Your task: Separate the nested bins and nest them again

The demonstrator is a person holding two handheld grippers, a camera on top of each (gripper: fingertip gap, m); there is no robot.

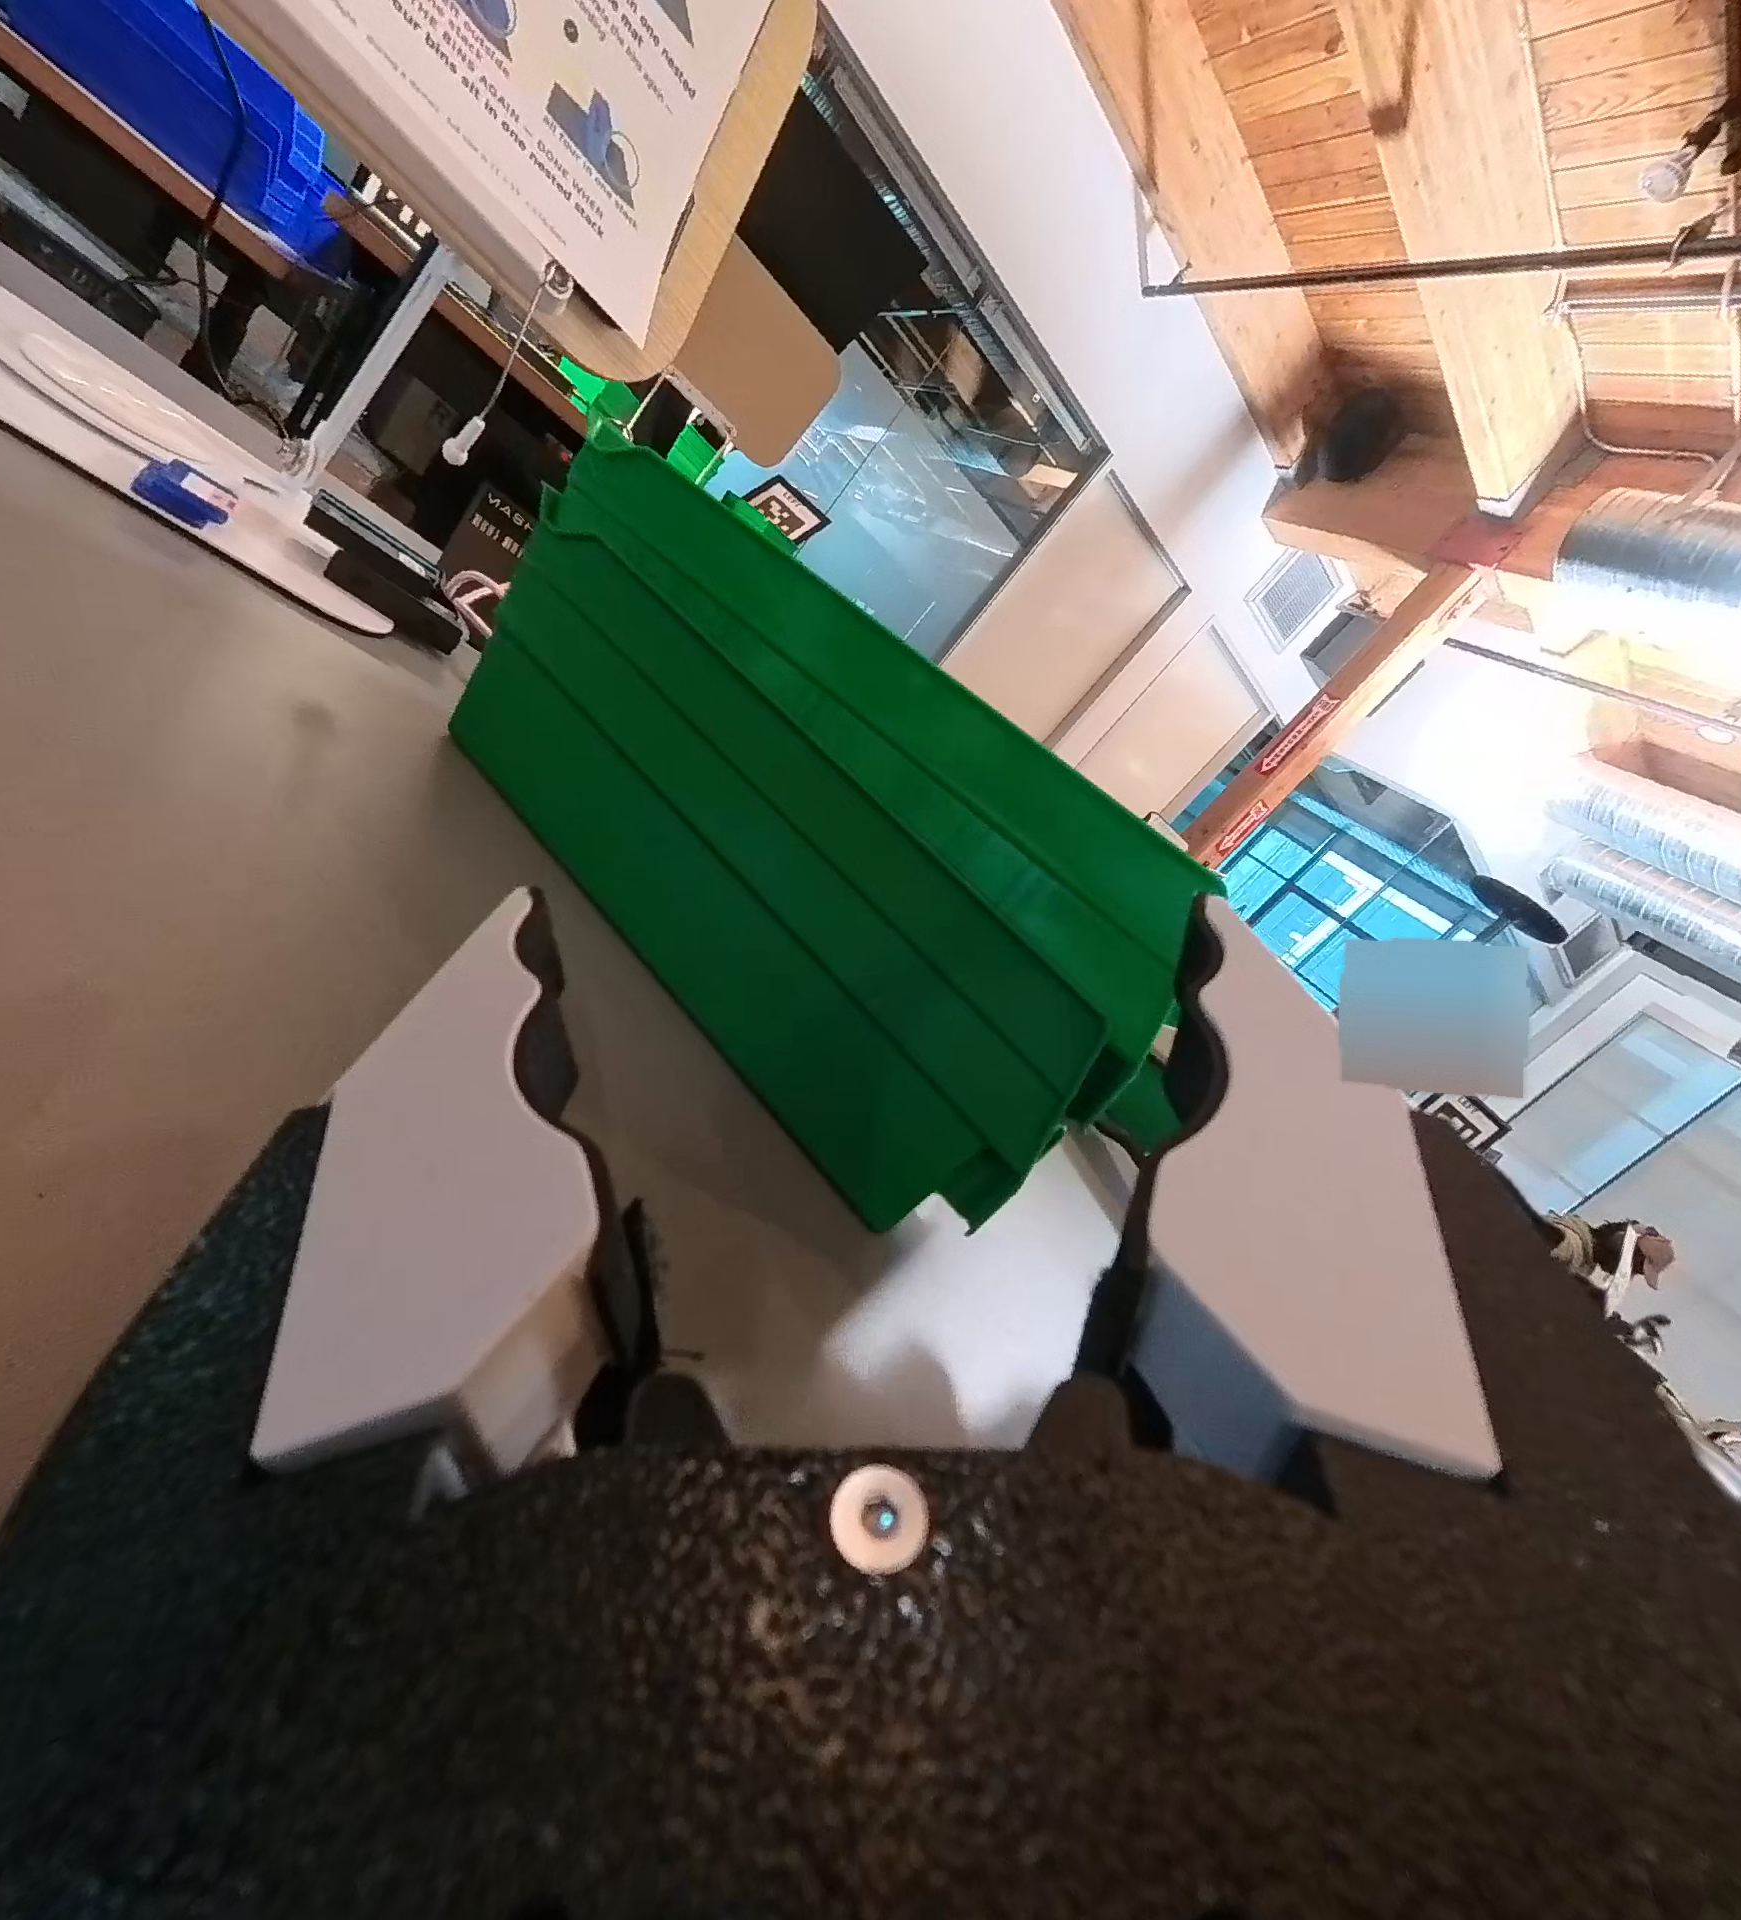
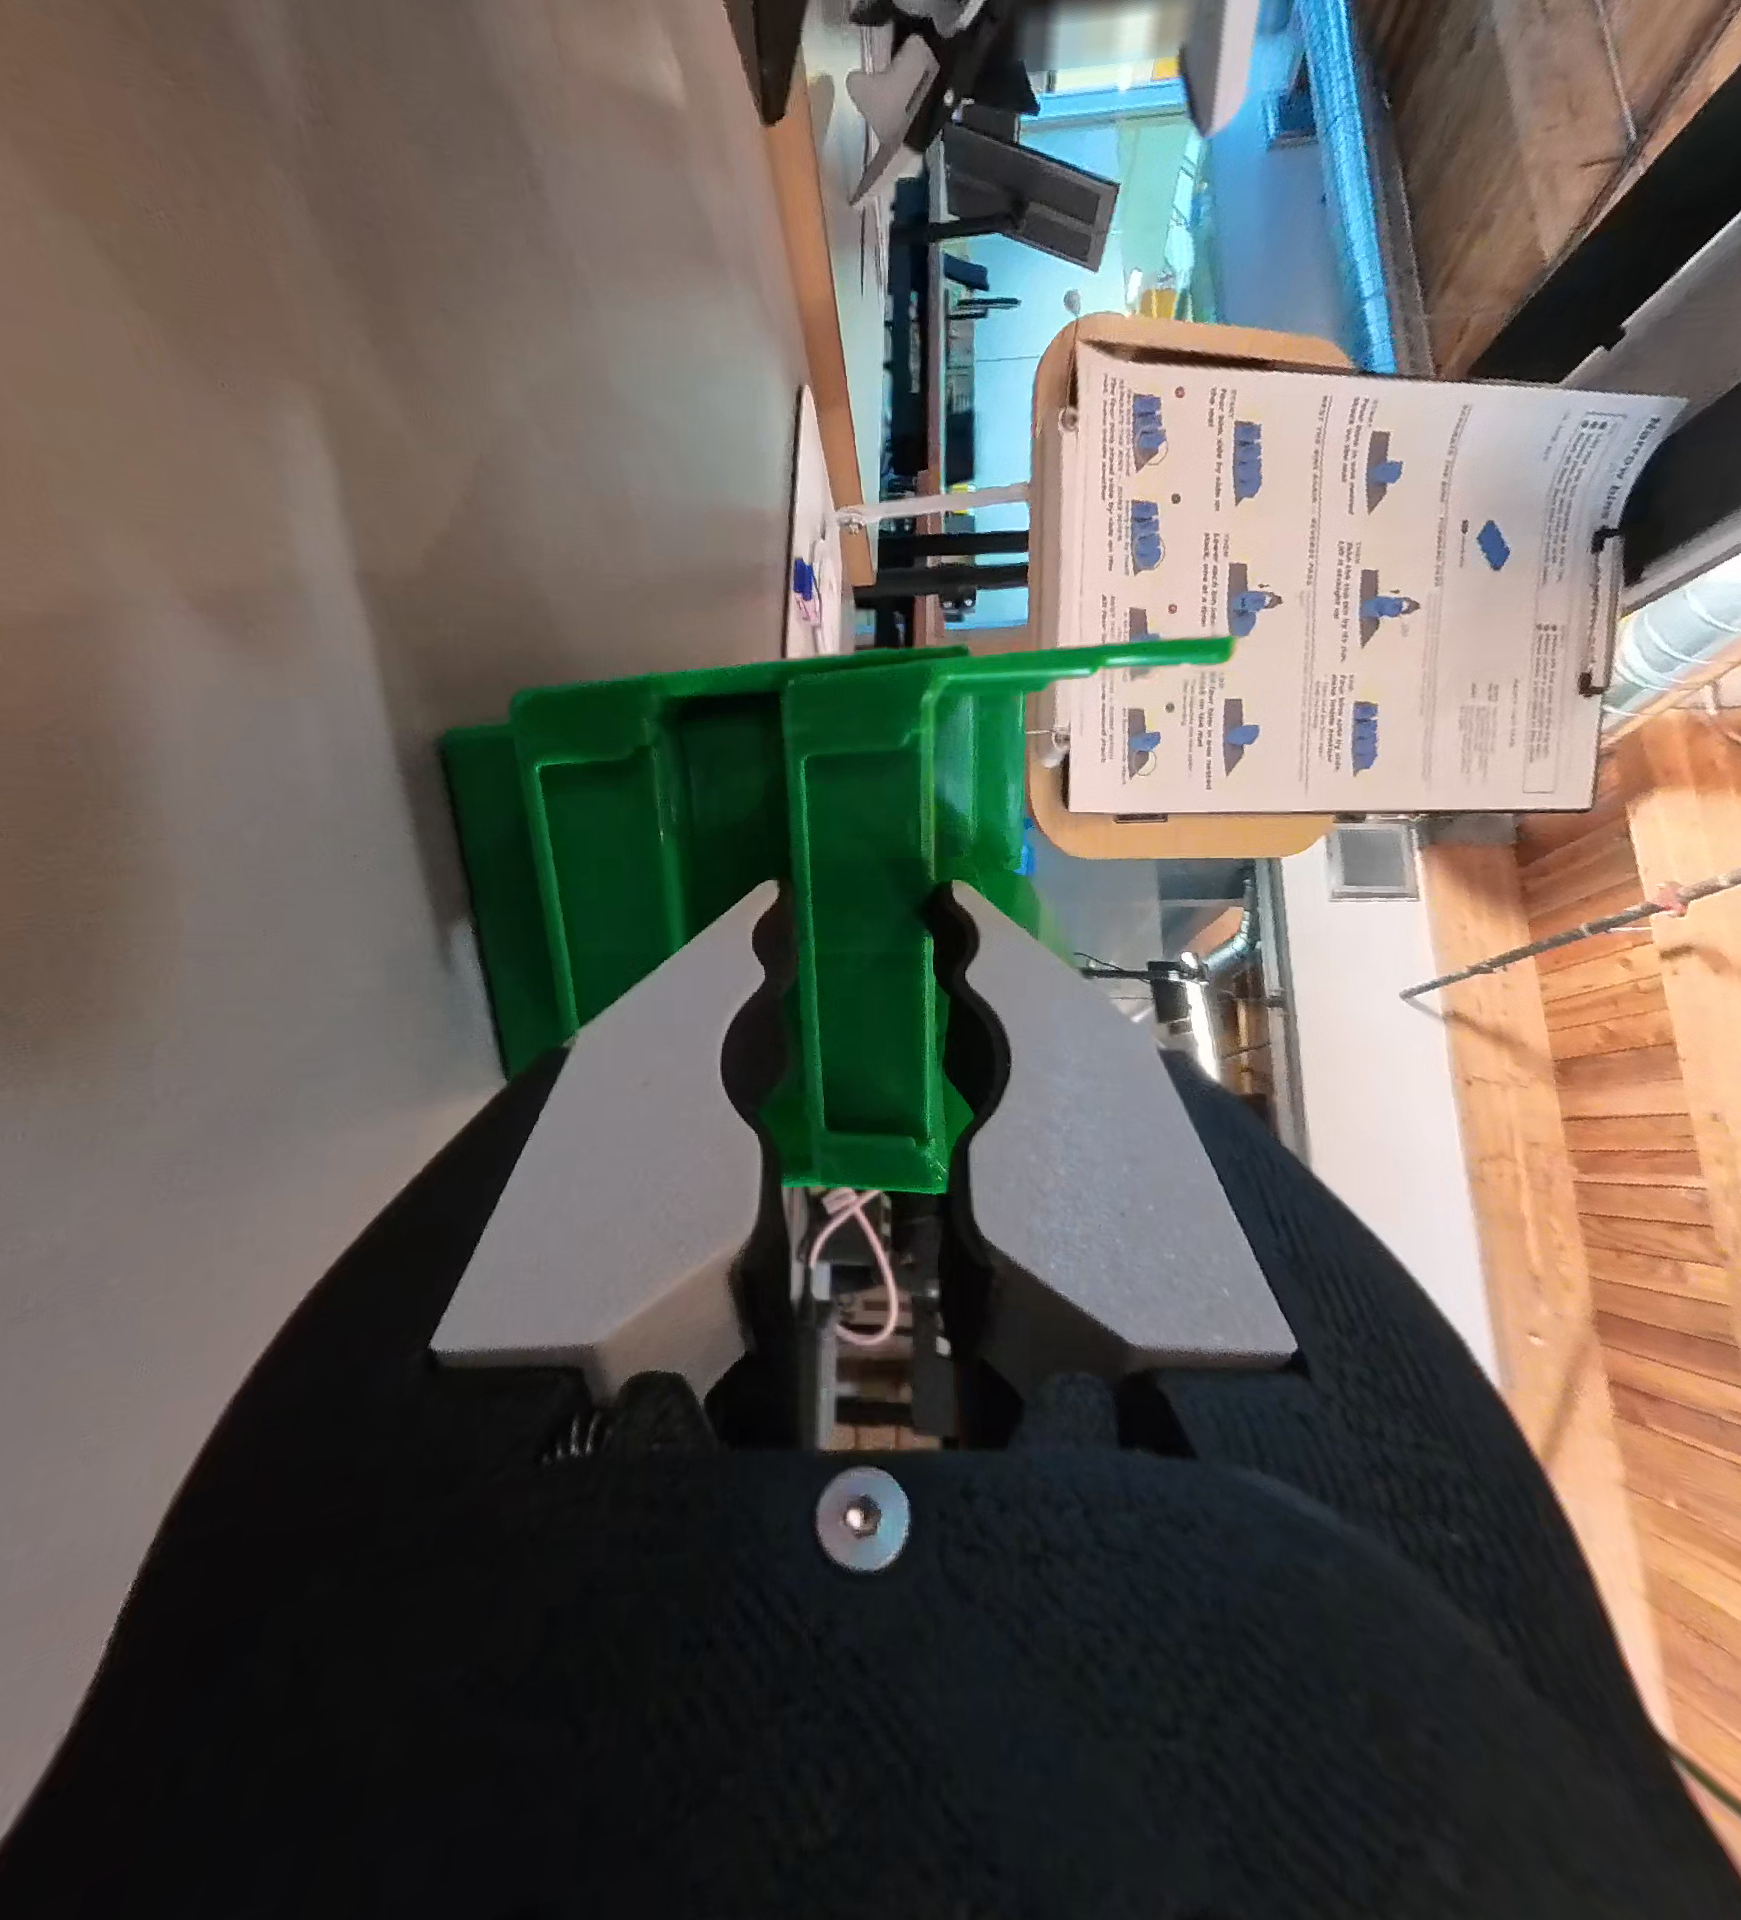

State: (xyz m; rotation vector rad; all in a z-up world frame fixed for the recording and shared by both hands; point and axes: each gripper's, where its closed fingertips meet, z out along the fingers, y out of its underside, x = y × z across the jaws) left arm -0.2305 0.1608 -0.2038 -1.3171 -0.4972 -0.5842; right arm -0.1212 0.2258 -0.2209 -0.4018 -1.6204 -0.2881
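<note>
A stack of several nested green bins (image 1: 793,831) lies on the grey table (image 1: 118,831). My left gripper (image 1: 866,909) is open wide, with the near end of the stack between its fingers; its right fingertip (image 1: 1209,935) is at the top bin's rim. In the right wrist view my right gripper (image 2: 861,914) is shut on the end wall of the top green bin (image 2: 866,1039). That bin sits farther from the table than the bins under it (image 2: 606,831), still partly inside them.
A clipboard with an illustrated instruction sheet (image 2: 1313,603) stands on a stand behind the bins; it also shows in the left wrist view (image 1: 575,125). A white mat (image 1: 118,405) with a small blue object (image 1: 175,488) lies at the table's far edge. Blue bins (image 1: 253,135) sit on another table.
</note>
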